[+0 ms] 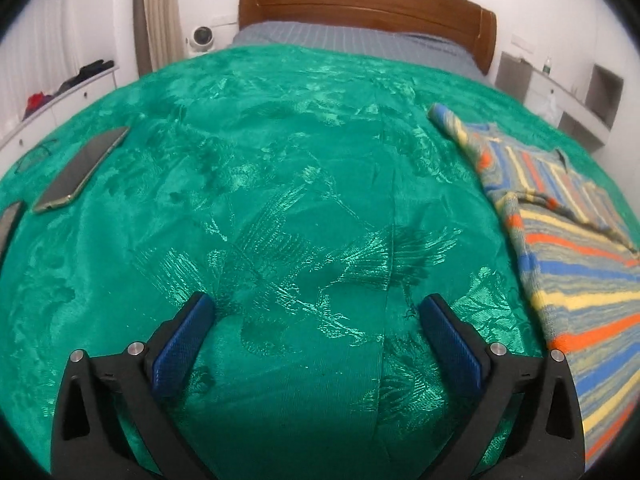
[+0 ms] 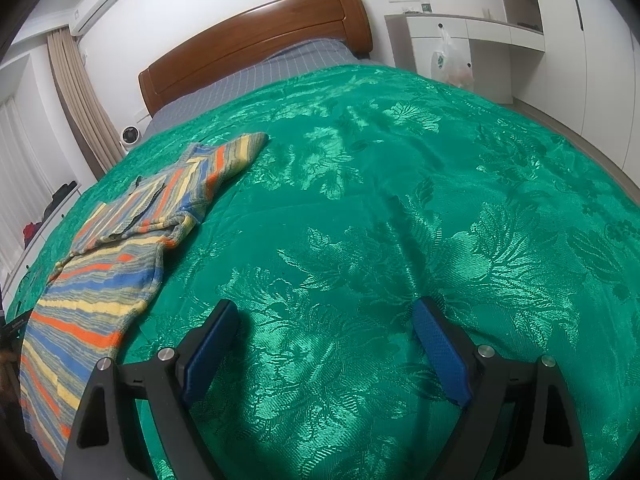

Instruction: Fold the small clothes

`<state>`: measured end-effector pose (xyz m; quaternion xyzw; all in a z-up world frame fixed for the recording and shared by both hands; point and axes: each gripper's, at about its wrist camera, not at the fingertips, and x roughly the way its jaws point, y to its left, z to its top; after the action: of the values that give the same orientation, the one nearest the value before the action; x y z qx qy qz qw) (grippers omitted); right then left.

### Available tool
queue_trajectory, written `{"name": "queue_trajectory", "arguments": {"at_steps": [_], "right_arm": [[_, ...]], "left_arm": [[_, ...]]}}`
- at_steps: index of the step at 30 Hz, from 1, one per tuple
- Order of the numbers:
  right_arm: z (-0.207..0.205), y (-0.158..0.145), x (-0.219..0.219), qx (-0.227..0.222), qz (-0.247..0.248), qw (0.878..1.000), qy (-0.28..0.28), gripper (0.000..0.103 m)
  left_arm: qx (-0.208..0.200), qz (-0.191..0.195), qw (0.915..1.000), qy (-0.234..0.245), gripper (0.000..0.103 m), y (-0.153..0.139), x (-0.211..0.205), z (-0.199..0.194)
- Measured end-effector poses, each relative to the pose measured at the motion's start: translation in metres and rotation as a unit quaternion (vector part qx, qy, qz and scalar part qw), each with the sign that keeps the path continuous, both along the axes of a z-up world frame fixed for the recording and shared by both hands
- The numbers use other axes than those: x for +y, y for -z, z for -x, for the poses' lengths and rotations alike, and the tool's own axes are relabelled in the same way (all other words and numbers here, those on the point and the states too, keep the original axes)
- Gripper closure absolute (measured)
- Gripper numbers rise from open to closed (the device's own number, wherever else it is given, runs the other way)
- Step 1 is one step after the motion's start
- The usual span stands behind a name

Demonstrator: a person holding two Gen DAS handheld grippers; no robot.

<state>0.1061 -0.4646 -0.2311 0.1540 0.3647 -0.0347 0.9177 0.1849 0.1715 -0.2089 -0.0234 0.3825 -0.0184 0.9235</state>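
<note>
Lying on the green bedspread (image 1: 304,168), striped sweater (image 1: 580,248) (partly folded).

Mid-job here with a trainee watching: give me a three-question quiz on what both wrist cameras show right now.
1. True or false: the left gripper is shut on the striped sweater.
2. Which lies on the green bedspread at the left in the left wrist view? A) scissors B) a phone C) a book
3. Fill in: in the right wrist view, the right gripper has only ____ between its fingers.

Key: 1 false, its jaws stand open and empty; 2 B; 3 bedspread.
</note>
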Motion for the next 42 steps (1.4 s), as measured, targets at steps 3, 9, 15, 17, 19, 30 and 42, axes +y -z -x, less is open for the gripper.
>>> {"name": "queue_trajectory", "arguments": {"at_steps": [3,9,15,17,19,30,42], "right_arm": [[0.0,0.0004,0.0012,0.0,0.002,1.0,0.0,0.015],[-0.0005,0.0006,0.0024,0.0,0.005,1.0,0.001,0.015],[-0.0006,0.0006,0.0023,0.0,0.004,1.0,0.0,0.015],[-0.0004,0.0006,0.0025,0.0,0.004,1.0,0.0,0.015],[-0.0004,0.0006,0.0024,0.0,0.004,1.0,0.0,0.015],[-0.0002,0.0007,0.0024,0.0,0.004,1.0,0.0,0.015],[0.0002,0.0009,0.0024,0.0,0.004,1.0,0.0,0.015]], "left_arm": [[-0.007,-0.001,1.0,0.0,0.001,0.0004,-0.0019,0.001],[-0.015,0.001,0.9999,0.0,0.001,0.0021,-0.0026,0.0014],[-0.015,0.001,0.9999,-0.001,0.001,0.0024,-0.0028,0.0006],[-0.015,0.001,0.9999,0.0,0.001,0.0023,-0.0026,0.0006],[-0.015,0.001,0.9999,0.0,0.001,0.0024,-0.0027,0.0006],[-0.015,0.001,0.9999,0.0,0.001,0.0027,-0.0035,0.0003],[-0.015,0.001,0.9999,-0.001,0.001,0.0028,-0.0041,0.0002]]}}
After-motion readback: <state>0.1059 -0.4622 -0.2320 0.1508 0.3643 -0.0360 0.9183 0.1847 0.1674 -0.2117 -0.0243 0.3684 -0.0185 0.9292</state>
